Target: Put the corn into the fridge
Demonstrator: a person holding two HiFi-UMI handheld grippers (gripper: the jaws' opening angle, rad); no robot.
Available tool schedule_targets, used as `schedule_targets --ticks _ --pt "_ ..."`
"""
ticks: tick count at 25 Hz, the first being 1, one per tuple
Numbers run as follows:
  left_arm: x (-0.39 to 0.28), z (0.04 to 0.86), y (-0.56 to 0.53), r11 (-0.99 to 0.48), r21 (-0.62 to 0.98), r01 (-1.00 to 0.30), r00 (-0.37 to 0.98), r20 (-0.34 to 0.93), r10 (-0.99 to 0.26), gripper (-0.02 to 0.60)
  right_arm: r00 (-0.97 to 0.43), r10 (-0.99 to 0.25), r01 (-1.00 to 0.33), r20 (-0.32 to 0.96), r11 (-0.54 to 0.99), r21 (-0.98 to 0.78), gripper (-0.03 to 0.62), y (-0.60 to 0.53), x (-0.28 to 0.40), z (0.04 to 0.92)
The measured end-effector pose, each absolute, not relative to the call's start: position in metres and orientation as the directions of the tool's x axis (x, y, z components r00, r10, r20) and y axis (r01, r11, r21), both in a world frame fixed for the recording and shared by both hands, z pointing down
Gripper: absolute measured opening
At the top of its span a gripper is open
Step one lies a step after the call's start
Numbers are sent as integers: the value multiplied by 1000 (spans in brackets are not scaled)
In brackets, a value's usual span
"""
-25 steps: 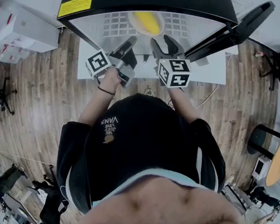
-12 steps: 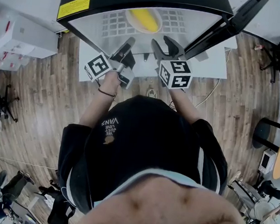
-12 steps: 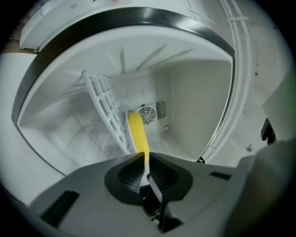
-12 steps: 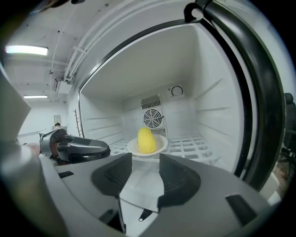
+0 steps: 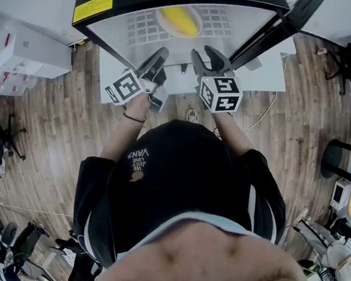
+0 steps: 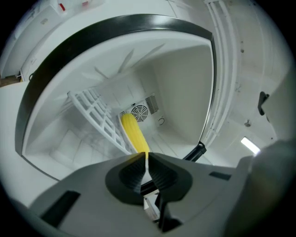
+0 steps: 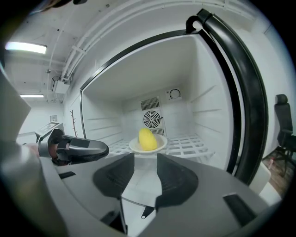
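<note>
Yellow corn cob [image 7: 147,139] on plate [image 7: 163,143] on wire shelf [image 7: 192,142] in fridge [image 7: 212,115], left claw [image 6: 147,172] pressed together, seemingly empty, right claw [image 7: 144,178] spread, just narrowing, nothing between.

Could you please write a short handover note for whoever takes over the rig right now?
Left gripper: jaws shut, empty, at the open fridge.
Right gripper: jaws apart, have just been closing a little, nothing between them.
Corn: lies on a white plate on the wire shelf inside the fridge.
Done: the corn is in.
Left: probably draw both grippers back and shut the fridge.
</note>
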State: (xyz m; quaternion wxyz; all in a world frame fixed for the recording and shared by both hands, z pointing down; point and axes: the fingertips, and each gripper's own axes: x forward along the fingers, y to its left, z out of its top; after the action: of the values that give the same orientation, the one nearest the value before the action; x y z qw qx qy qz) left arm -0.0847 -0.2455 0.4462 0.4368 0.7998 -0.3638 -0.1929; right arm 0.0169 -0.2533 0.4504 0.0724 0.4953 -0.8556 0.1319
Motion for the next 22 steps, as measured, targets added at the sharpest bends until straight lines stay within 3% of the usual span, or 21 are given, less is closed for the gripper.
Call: schedule_targets --ticks 22 --pt "-93 452 -214 -483 649 -588 683 79 -726 31 -425 -869 -905 255 398 -150 86 -211 22 457"
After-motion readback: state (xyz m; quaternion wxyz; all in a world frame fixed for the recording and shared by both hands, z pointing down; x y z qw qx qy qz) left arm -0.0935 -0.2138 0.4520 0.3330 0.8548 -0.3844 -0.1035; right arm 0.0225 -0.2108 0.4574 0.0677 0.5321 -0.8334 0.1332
